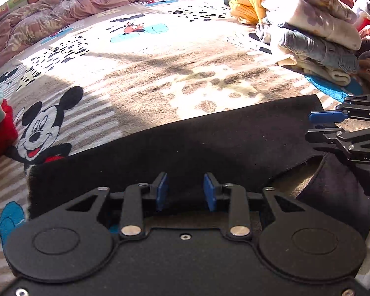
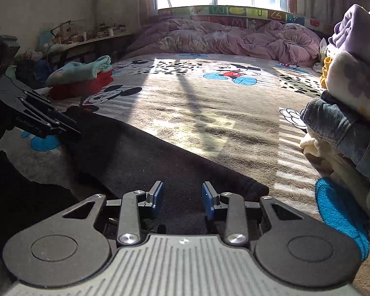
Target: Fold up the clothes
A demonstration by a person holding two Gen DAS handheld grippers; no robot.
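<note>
A black garment (image 1: 185, 148) lies flat on the Mickey Mouse blanket (image 1: 160, 74), folded into a long band; it also shows in the right wrist view (image 2: 148, 162). My left gripper (image 1: 186, 191) is open, its blue pads (image 1: 161, 192) just above the garment's near part. My right gripper (image 2: 182, 198) is open over the garment's right end. In the left wrist view the right gripper (image 1: 315, 125) shows at the garment's right edge. In the right wrist view the left gripper (image 2: 66, 128) sits at the garment's left side.
A pile of clothes (image 1: 315, 32) with jeans (image 2: 342, 128) and purple and cream pieces stands at the right. Teal and red folded clothes (image 2: 83, 79) lie at the left. A crumpled pink duvet (image 2: 222, 39) lies at the far side under the window. A cluttered shelf (image 2: 86, 37) is far left.
</note>
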